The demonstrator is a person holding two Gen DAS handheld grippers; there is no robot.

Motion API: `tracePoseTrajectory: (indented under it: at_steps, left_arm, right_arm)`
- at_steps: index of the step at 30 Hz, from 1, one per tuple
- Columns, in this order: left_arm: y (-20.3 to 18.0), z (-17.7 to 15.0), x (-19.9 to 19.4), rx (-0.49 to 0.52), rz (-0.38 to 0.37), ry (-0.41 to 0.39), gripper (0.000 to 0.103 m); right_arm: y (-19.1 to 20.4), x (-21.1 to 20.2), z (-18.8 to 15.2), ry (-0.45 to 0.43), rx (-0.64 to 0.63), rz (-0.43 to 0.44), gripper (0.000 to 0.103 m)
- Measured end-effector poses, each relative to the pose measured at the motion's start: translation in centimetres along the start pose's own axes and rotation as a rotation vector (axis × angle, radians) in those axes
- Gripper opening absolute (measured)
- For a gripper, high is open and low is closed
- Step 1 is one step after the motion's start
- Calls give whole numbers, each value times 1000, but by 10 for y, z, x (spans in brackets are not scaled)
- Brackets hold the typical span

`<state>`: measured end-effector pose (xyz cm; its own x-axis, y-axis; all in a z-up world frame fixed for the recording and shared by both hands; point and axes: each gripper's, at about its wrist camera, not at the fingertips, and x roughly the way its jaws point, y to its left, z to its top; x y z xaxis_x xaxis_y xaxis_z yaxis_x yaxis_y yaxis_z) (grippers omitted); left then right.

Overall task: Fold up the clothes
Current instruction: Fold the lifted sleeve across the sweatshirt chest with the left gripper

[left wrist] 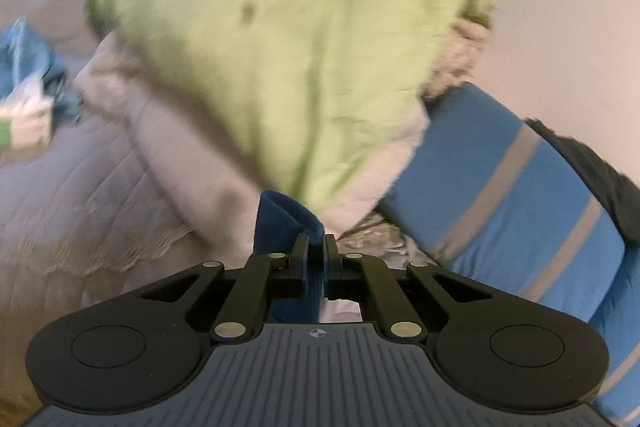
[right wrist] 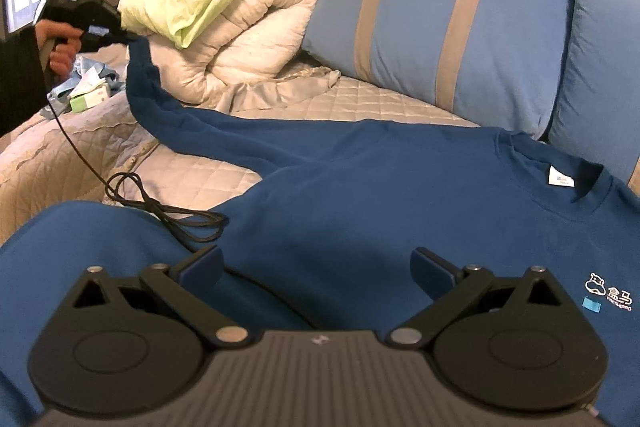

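Holding a sleeve cuff, the left tongs (left wrist: 316,247) are pressed together on blue fabric, which passes between the two fingers. In the right wrist view the same tool appears at far left, gripped by a hand (right wrist: 60,45), with the sleeve (right wrist: 144,83) hanging from it and running down to the sweatshirt (right wrist: 360,195). The sweatshirt lies chest-up on the bed (right wrist: 192,179), collar and label toward the blue pillow (right wrist: 440,27), logo at the right. The right tongs (right wrist: 316,267) are spread wide just above the body of the garment, pinching nothing.

Judgement: the step in hand looks like carrying the raised sleeve, either out to straighten it or inward across the chest to fold it; the pictures fit both.

To do it well:
- Keep the left pinch firm at the cuff; a slack grip would let the sleeve drop in a heap.
- Keep the sleeve taut and untwisted along its length, so that it lies flat when lowered.
- Use the right tongs to steady the body near the shoulder seam, so that the pull does not drag the garment over the quilted cover.
- Mind the cable (right wrist: 168,215) lying in a loop on the sweatshirt; it may end up trapped under a fold.
- Keep clear of the green bedding (left wrist: 288,43) and the stacked quilts (right wrist: 256,39) close behind the left tool.
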<state>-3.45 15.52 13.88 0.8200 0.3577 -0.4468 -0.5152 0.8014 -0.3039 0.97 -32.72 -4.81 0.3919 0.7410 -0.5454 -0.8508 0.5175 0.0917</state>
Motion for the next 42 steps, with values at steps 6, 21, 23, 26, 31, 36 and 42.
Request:
tracePoseTrajectory:
  at_steps: [6, 21, 23, 26, 31, 36, 42]
  left_arm:
    - [-51, 1, 1, 128, -61, -18, 6]
    - [-179, -45, -8, 399, -265, -42, 6]
    - [-193, -49, -10, 426, -286, -46, 6]
    - [-212, -54, -12, 465, -318, -51, 6]
    - [-242, -66, -19, 531, -368, -50, 6]
    - [-269, -82, -24, 589, -409, -35, 6]
    - [-304, -103, -31, 663, -461, -28, 6]
  right_arm:
    - [-2, -1, -1, -6, 12, -1, 103]
    - [-12, -1, -1, 2, 59, -86, 103]
    - [-14, -1, -1, 3, 72, -108, 103]
    - [-18, -1, -1, 5, 92, -141, 103]
    - [-23, 0, -2, 18, 123, -188, 103]
    - [-27, 1, -3, 23, 148, -246, 103]
    - [-34, -3, -3, 15, 183, -302, 103]
